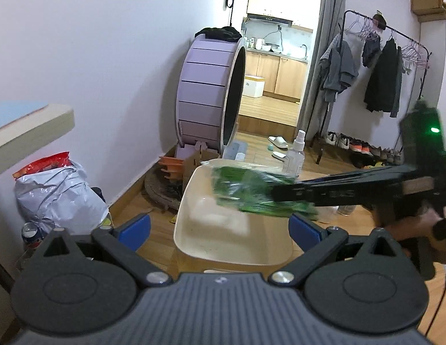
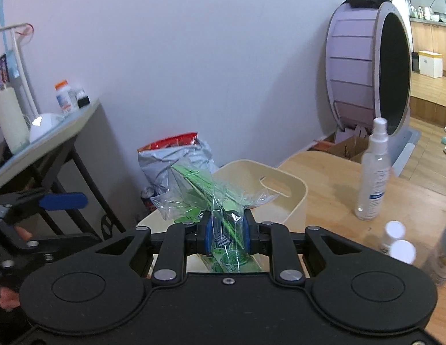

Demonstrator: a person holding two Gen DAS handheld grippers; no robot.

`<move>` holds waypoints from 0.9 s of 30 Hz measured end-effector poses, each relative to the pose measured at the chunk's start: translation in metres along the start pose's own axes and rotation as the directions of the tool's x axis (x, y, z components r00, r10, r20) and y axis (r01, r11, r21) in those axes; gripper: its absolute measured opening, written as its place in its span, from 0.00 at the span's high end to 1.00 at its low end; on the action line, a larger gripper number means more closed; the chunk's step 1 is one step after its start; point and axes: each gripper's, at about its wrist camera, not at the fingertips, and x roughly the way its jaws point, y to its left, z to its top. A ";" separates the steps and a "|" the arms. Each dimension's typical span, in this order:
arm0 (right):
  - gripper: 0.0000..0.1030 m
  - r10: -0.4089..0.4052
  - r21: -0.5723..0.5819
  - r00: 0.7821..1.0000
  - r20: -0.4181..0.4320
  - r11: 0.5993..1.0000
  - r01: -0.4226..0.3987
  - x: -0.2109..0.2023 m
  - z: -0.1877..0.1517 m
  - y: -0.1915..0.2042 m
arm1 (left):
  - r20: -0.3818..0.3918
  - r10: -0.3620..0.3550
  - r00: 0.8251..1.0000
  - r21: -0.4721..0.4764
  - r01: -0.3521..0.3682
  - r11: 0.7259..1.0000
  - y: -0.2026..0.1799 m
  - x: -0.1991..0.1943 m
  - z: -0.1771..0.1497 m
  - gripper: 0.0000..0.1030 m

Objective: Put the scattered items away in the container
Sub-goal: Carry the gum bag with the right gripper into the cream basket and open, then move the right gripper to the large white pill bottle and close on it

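Pinching a clear packet of green contents (image 2: 220, 198), the right gripper (image 2: 226, 234) has its fingers closed on the packet's near end, holding it over the cream container (image 2: 292, 198) at centre frame. The left gripper (image 1: 220, 227) waits spread and empty at the lower middle of its view. The container looks otherwise bare, so the task seems barely begun: a spray bottle (image 2: 373, 172) and small white-capped bottles (image 2: 398, 244) remain on the surface at right. The packet's long axis runs away from the fingers, tilting toward upper left.
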 end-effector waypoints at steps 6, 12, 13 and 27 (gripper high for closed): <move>0.80 -0.034 -0.021 0.999 -0.041 0.999 0.033 0.026 0.007 0.005 | -0.004 -0.001 1.000 -0.006 0.001 1.000 0.003 0.001 -0.002 0.01; 0.61 -0.116 -0.063 0.990 -0.076 0.992 0.111 0.047 0.008 0.015 | -0.002 -0.008 1.000 -0.012 0.008 1.000 0.004 0.002 -0.003 0.01; 0.51 -0.135 -0.077 0.988 -0.070 0.989 0.129 0.047 0.007 0.018 | -0.004 -0.008 1.000 -0.010 0.008 1.000 0.004 0.002 -0.004 0.01; 0.07 -0.135 -0.165 0.991 0.008 0.977 0.135 0.002 0.008 0.031 | 0.000 -0.042 0.999 -0.007 0.042 0.999 0.001 0.001 -0.007 0.00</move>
